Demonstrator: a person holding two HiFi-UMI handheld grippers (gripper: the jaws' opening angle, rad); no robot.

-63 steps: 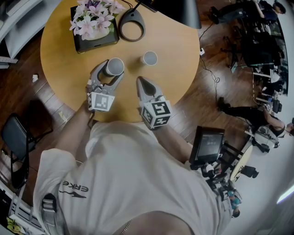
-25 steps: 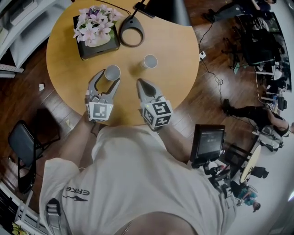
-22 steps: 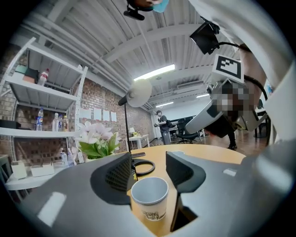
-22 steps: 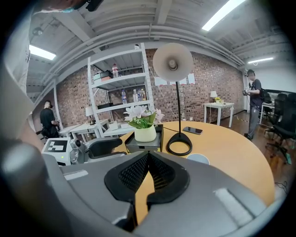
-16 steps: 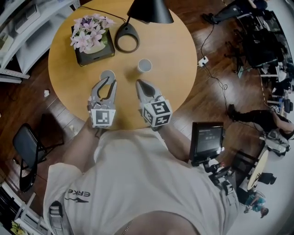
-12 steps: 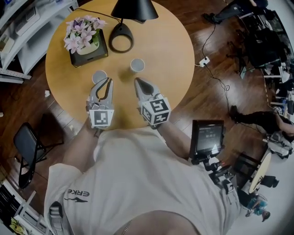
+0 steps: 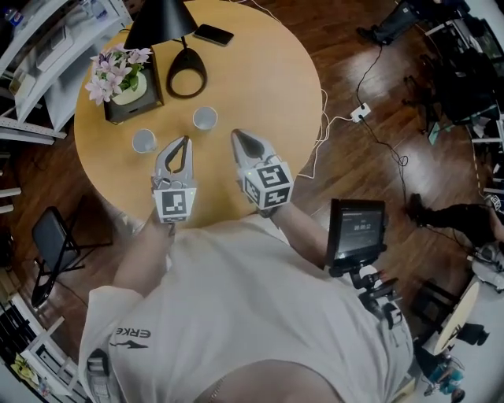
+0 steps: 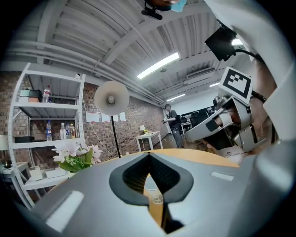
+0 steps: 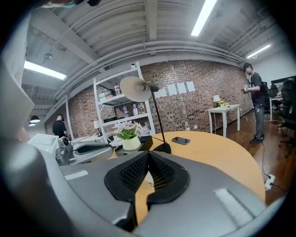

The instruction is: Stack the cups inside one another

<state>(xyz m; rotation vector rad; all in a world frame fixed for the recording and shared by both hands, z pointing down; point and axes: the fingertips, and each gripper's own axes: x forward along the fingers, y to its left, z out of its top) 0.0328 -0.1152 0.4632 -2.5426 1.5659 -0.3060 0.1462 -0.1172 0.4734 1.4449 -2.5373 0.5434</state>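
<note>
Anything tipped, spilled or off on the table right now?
Nothing stands out. The left cup and right cup stand upright and apart on the table, with no spill. The flower box, lamp and phone look normal.

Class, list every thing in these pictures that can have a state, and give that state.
left gripper: shut, just closed, empty
right gripper: shut, empty
cup by the flowers: upright, unstacked
cup by the lamp: upright, unstacked
phone: lying flat, screen dark
lamp: standing upright
</note>
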